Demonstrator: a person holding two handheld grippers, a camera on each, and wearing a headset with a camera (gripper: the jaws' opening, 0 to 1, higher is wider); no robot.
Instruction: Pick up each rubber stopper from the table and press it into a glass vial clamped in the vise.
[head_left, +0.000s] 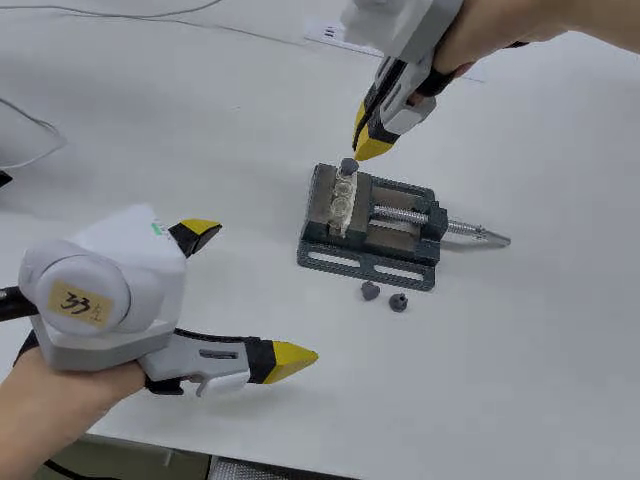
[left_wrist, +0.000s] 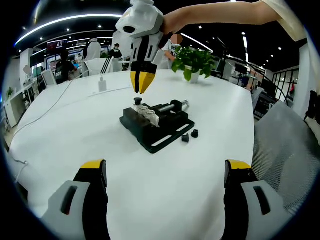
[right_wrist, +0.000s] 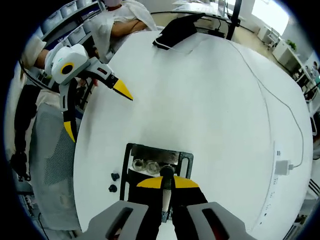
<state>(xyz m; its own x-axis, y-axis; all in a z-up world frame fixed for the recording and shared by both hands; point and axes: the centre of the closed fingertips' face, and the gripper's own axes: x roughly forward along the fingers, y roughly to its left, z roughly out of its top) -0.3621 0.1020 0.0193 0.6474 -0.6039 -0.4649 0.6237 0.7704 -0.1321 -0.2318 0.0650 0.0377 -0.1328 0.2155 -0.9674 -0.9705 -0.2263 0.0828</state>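
We hold our right gripper (head_left: 372, 148) just over the vise (head_left: 385, 262), which stands well in from the near edge of the worktop (head_left: 520, 380). Its fingers are pressed shut and we see nothing in them. Right under their tips a stopper (head_left: 348, 166) sits on top of the vial at the far end of the row. It sticks up quite high, so we think it needs a push down. The other vials (head_left: 341, 208) beside it are open at the top.

Our left gripper (head_left: 263, 291) hangs closer to the near edge, well apart from the vise. Its fingers are wide open and hold nothing.

Two loose stoppers (head_left: 369, 291) lie on the worktop just beside the vise, on its near-edge side, close to each other.

We think the stoppers are small, light and a bit squashy, so they should not slip much. It looks best to pinch one by its wide top, so the thin end is free to go in. The vials are glass and could crack, so we would push straight down and softly. The vise looks heavy and should keep them from tipping.
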